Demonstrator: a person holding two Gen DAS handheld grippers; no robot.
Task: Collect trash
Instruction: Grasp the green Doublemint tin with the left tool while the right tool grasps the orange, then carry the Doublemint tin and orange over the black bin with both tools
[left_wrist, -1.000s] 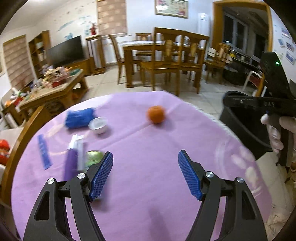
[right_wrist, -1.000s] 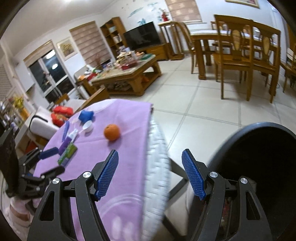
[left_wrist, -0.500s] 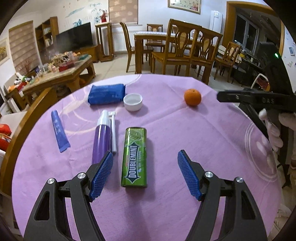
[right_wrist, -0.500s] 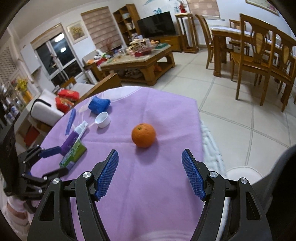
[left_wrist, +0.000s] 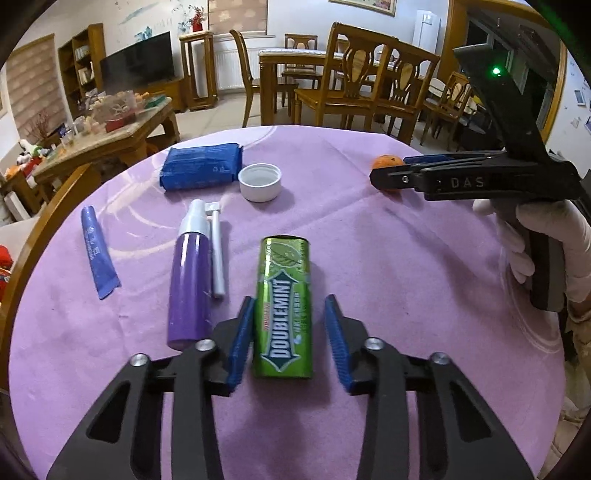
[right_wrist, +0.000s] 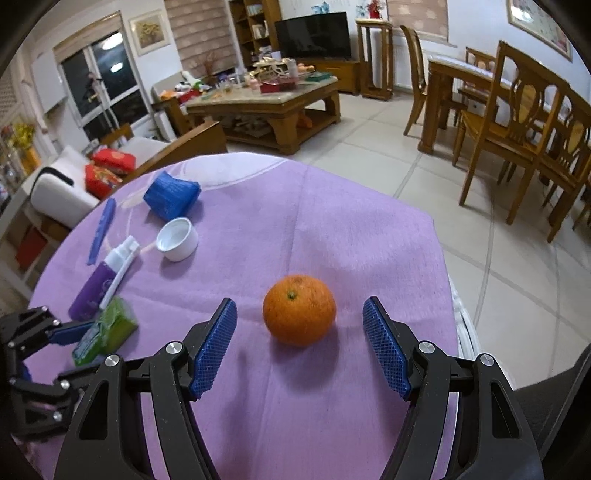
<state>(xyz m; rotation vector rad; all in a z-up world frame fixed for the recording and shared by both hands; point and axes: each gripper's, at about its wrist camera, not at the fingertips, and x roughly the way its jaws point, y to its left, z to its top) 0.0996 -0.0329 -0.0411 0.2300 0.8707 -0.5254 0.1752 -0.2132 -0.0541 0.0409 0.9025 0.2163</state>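
A green Doublemint gum box (left_wrist: 283, 306) lies on the purple tablecloth (left_wrist: 388, 258). My left gripper (left_wrist: 290, 341) is open and straddles its near end; the left pad is close to the box and a small gap shows at the right pad. The box also shows in the right wrist view (right_wrist: 105, 334). An orange (right_wrist: 299, 309) sits between the open fingers of my right gripper (right_wrist: 300, 347), touched by neither pad. In the left wrist view the right gripper (left_wrist: 391, 173) partly hides the orange (left_wrist: 386, 162).
A purple spray bottle (left_wrist: 190, 277), a white stick (left_wrist: 217, 254), a blue tube (left_wrist: 96, 251), a white cap (left_wrist: 259, 181) and a blue packet (left_wrist: 201, 170) lie on the table. A dark bin rim (right_wrist: 554, 413) is at lower right. Chairs and a dining table stand beyond.
My left gripper swung left, advanced over the gum box and narrowed around it. My right gripper turned from the bin to the table and closed in on the orange.
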